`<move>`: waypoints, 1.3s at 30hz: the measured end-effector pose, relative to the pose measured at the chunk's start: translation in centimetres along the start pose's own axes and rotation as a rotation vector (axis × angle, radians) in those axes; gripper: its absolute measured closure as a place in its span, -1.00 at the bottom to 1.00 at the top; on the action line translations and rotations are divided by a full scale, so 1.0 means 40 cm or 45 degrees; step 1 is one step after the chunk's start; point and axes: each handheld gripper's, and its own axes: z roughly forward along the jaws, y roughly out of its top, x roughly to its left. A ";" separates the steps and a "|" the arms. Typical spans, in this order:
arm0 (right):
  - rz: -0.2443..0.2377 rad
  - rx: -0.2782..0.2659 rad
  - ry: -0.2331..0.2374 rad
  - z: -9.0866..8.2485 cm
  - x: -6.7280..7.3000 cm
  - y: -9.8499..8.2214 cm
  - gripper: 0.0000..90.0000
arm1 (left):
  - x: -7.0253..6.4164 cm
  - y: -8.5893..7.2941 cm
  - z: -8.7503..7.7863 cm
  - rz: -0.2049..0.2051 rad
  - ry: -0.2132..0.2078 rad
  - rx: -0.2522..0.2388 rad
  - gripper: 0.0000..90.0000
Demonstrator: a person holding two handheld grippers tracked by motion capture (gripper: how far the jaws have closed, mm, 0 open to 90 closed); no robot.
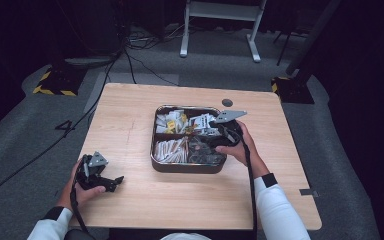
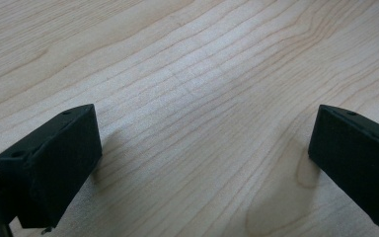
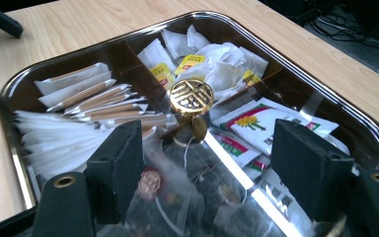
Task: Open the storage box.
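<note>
Over the dark metal divided tray [image 1: 166,165] at the middle of the light wooden table [image 1: 130,120], the right gripper [image 3: 205,163] hangs with its jaws spread wide and nothing pinched between them. From its own camera, the clear tea-bag sachets [image 3: 192,192] lie heaped right beneath the jaws, in the compartment nearest the person, and the small brass knob [image 3: 191,97] at the tray's centre stands straight ahead. Paper-wrapped sticks [image 3: 74,128] fill one section, white and yellow-tagged sachets [image 3: 202,61] another, printed packets [image 3: 256,123] a third. Looks like the reach-in step: lining up on a sachet, grip not yet made. Next call would be to drop the jaws over one single sachet and close gently, since these are limp, crinkly and piled together, so two could come up at once.

Down at the table's near left corner, the left gripper [image 1: 97,175] rests low, jaws wide apart over bare wood grain, holding nothing.

Beyond the table: grey carpet, trailing black cables, a white metal frame [image 1: 222,25] and yellow-and-black hazard-striped bases [image 1: 55,82] in a dim room.
</note>
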 end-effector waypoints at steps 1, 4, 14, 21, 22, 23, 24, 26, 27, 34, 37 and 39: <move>0.000 0.000 0.000 0.000 0.000 0.000 -0.35 | 0.000 0.000 0.000 0.000 0.000 0.000 -1.00; -0.005 0.036 0.003 0.034 -0.004 0.004 -0.35 | 0.000 0.000 0.000 -0.003 -0.001 0.000 -1.00; -0.022 0.081 0.025 0.092 0.000 0.020 -0.35 | 0.000 0.000 0.000 -0.003 -0.003 0.000 -1.00; -0.023 0.096 0.045 0.127 0.013 0.036 -0.26 | 0.000 -0.001 0.000 -0.002 -0.003 0.000 -1.00; -0.021 0.097 0.048 0.131 0.013 0.038 -0.24 | 0.000 -0.001 0.000 -0.003 -0.003 0.000 -1.00; -0.021 0.097 0.048 0.131 0.013 0.038 -0.24 | 0.000 -0.001 0.000 -0.003 -0.003 0.000 -1.00; -0.022 0.108 0.055 0.141 0.015 0.040 -0.23 | 0.000 -0.001 0.000 -0.003 -0.003 0.000 -1.00; -0.022 0.116 0.051 0.147 0.015 0.040 -0.23 | 0.000 -0.001 0.000 -0.003 -0.003 0.000 -1.00; -0.016 0.122 0.054 0.152 0.015 0.040 -0.22 | 0.000 -0.001 0.000 -0.002 -0.004 0.000 -1.00; -0.004 0.156 0.058 0.179 0.011 0.044 -0.07 | 0.000 -0.001 -0.002 0.001 -0.007 0.005 -1.00; 0.005 0.151 0.063 0.183 0.010 0.044 -0.04 | 0.001 -0.001 -0.002 0.004 -0.007 0.006 -1.00; 0.013 0.144 0.080 0.185 0.011 0.044 0.04 | 0.001 -0.002 -0.002 0.004 -0.008 0.006 -1.00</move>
